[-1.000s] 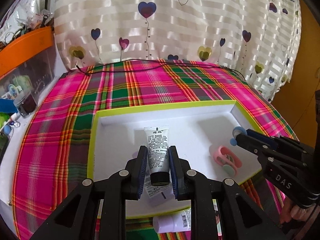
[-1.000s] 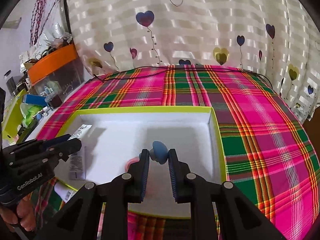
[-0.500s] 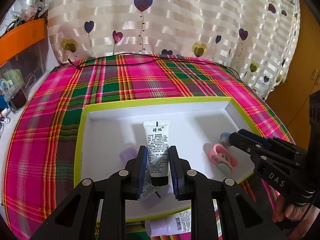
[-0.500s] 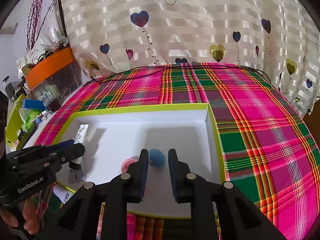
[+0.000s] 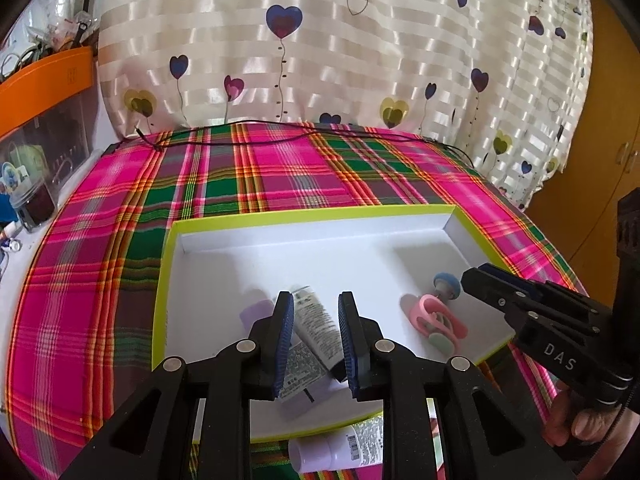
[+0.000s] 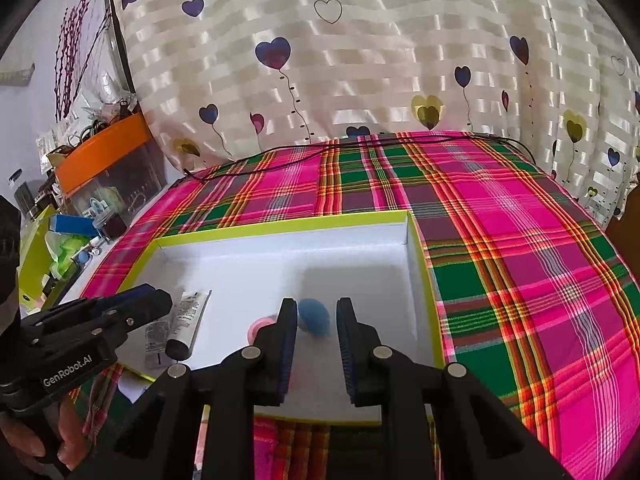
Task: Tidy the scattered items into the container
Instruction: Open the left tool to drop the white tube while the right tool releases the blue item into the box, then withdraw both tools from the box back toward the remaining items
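Inside the white container (image 5: 248, 280), between the opening jaws of the left gripper (image 5: 313, 340), the tube (image 5: 318, 328) lies slanted with its cap toward the camera, pads apparently clear of it, while the right gripper (image 6: 316, 344), part-open, grips nothing above the blue-capped item (image 6: 314, 317).

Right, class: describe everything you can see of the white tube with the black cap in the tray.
The white tube looks like soft plastic, with black print on its body, a flat crimped end and a black cap. It lies tilted inside the white tray with the lime-green rim, cap towards the near edge, partly over a clear printed sachet. It sits between the left gripper jaws, which are opening.
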Tool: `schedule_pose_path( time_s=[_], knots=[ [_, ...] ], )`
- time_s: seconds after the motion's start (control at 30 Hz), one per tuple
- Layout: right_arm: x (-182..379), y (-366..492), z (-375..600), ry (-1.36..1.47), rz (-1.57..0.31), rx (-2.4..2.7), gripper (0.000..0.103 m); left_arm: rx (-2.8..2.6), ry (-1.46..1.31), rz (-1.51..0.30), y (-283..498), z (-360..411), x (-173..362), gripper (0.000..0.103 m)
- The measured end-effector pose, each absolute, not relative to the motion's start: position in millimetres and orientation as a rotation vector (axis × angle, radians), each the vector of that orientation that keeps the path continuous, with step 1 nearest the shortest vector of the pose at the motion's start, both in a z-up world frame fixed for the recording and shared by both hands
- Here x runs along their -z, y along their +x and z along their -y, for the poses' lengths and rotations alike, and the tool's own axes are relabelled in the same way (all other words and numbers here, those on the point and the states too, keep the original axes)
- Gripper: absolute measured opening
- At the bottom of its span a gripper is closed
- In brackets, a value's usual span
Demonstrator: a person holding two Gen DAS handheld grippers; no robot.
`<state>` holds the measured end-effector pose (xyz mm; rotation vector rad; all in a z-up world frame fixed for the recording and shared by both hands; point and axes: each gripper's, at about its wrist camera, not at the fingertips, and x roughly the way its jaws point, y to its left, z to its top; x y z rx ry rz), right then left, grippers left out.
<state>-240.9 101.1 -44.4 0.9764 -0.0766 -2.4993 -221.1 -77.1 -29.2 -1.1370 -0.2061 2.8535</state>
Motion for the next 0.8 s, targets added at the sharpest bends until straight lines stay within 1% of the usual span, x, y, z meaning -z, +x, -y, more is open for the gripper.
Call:
schedule_pose_path(
  time_s=[0.23, 0.4, 0.57, 0.8],
  knots=[
    [33.6, -223.3, -115.4, 0.953, 0.107, 2.526, 0.021, -2.848, -1.102, 0.2, -212.2, 69.8, 28.6, 0.024],
    [22.5, -204.5, -120.4, 0.941, 0.085, 2.537, 0.021, -2.849, -1.086, 0.181, -205.0, 60.4, 22.3, 0.024],
    [11.0, -180.4, -120.4, 0.914, 0.053, 2.537, 0.021, -2.858, -1.08, 0.214, -179.3, 63.3, 12.4, 0.024],
    [5.4, -146.5, -118.7, 0.905, 0.03, 2.52, 0.021, -2.854, -1.107, 0.208, -140.4, 67.6, 8.8, 0.024]
  ],
)
